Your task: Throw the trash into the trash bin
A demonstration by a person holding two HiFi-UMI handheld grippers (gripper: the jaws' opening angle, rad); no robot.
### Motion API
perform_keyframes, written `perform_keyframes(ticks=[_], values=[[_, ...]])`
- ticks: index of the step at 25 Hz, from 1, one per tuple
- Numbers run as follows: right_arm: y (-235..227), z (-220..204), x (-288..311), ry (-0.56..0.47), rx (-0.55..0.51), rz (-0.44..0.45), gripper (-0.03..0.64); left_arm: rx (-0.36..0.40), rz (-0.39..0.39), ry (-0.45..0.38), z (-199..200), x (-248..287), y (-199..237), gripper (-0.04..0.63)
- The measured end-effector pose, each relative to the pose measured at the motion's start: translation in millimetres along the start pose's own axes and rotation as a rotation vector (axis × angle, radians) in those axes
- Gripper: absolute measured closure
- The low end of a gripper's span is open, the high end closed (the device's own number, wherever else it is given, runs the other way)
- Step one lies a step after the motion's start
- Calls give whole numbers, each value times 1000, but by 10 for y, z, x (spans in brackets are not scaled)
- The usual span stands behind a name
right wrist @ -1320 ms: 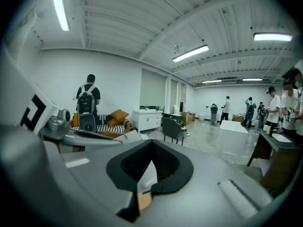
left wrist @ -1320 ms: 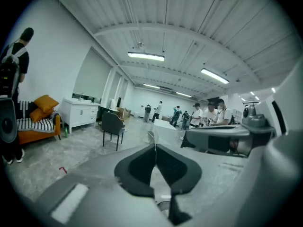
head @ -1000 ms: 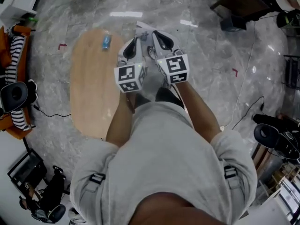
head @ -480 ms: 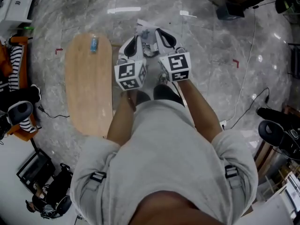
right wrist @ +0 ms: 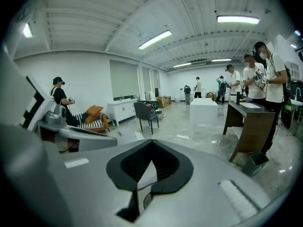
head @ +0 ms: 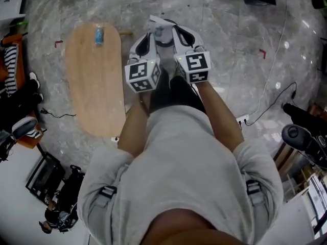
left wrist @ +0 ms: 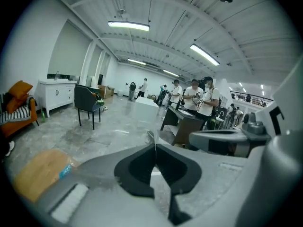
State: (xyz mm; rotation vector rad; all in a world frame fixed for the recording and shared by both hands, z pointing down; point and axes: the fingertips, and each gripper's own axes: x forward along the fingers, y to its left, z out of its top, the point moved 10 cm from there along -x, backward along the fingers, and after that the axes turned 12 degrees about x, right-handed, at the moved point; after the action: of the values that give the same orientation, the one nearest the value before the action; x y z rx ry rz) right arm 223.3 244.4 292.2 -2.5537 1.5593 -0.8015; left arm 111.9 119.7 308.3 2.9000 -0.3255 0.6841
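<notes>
Now left tongs (head: 152, 33), right tongs (head: 174, 32) abreast, tilted down — pinching trash (head: 162, 23).

The right gripper (right wrist: 151, 143) has its jaws together at the tips, with a white sheet (right wrist: 146, 174) pinched between them. Just left of it juts the left gripper (right wrist: 113, 138). Farther off stand a dark chair (right wrist: 144, 112) and a white cabinet (right wrist: 122, 109), and at the right a grey bin (right wrist: 255, 163) sits beside a dark desk (right wrist: 248, 126).
</notes>
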Motion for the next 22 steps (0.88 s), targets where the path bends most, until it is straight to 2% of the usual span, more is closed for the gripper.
perform_keyframes(ticks=[9, 17, 22], values=[[-76, -397, 477, 45, -12, -63, 609, -28, -103, 73, -473, 503, 435, 575], [-615, -1208, 920, 110, 24, -74, 609, 5, -135, 165, -1237, 1130, 389, 575], [-936, -1662, 1200, 170, 41, -29, 609, 17, -109, 200, -1649, 1514, 352, 575]])
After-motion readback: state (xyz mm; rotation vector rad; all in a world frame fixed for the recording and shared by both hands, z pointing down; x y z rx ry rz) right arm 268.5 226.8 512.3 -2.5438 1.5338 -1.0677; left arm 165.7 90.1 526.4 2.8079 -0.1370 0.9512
